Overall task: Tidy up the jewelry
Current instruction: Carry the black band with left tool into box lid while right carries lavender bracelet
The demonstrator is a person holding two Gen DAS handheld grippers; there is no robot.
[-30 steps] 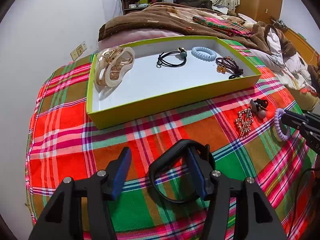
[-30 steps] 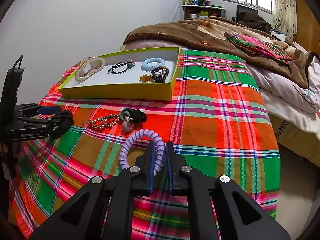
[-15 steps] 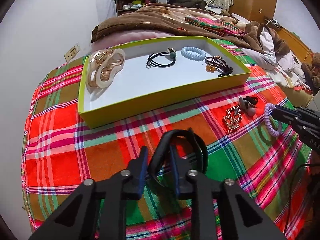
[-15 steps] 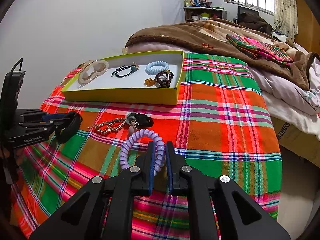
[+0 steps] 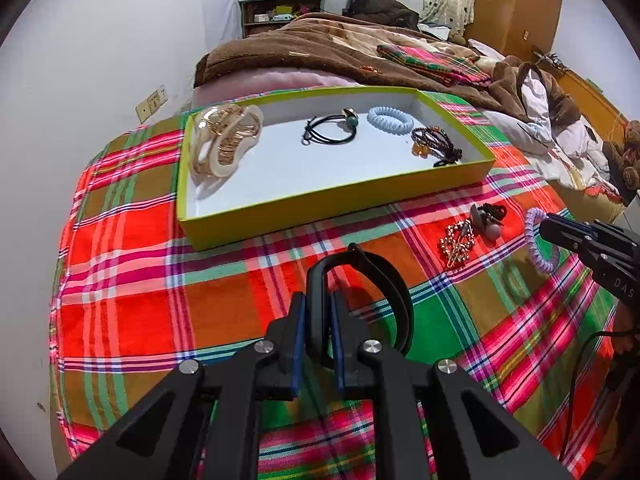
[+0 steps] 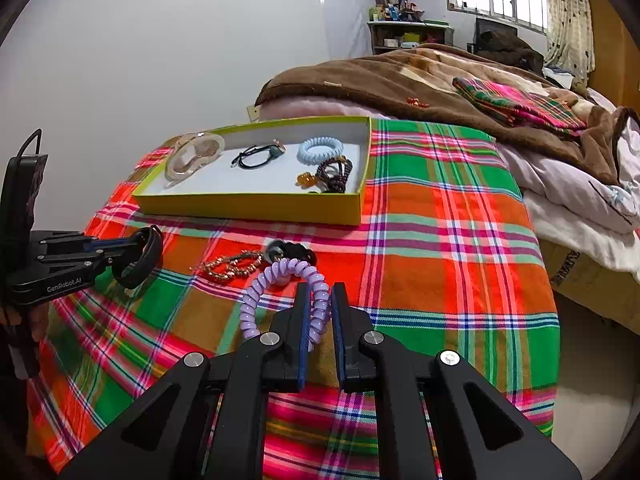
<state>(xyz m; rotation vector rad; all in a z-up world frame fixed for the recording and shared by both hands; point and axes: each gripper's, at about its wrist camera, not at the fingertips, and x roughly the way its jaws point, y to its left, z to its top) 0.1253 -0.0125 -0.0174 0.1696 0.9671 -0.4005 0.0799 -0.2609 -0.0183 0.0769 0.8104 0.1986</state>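
My left gripper [image 5: 318, 312] is shut on a black bangle [image 5: 384, 280] and holds it above the plaid cloth; it also shows in the right wrist view [image 6: 140, 256]. My right gripper [image 6: 319, 300] is shut on a purple spiral hair tie [image 6: 280, 280], lifted off the cloth; it also shows in the left wrist view [image 5: 538, 240]. The yellow-green tray [image 5: 320, 204] lies ahead and holds a beige claw clip [image 5: 224, 140], a black hair tie [image 5: 330, 130], a blue spiral tie [image 5: 390, 119] and a dark beaded bracelet [image 5: 436, 144].
A gold rhinestone clip [image 5: 456, 242] and a dark hair tie with grey beads [image 5: 486, 220] lie on the cloth between the tray and my right gripper. A brown blanket [image 5: 320, 48] is piled behind the tray. The cloth's edge drops off at the right [image 6: 556, 320].
My left gripper closed on the black bangle and lifted it off the cloth. My right gripper rose a little with the purple tie.
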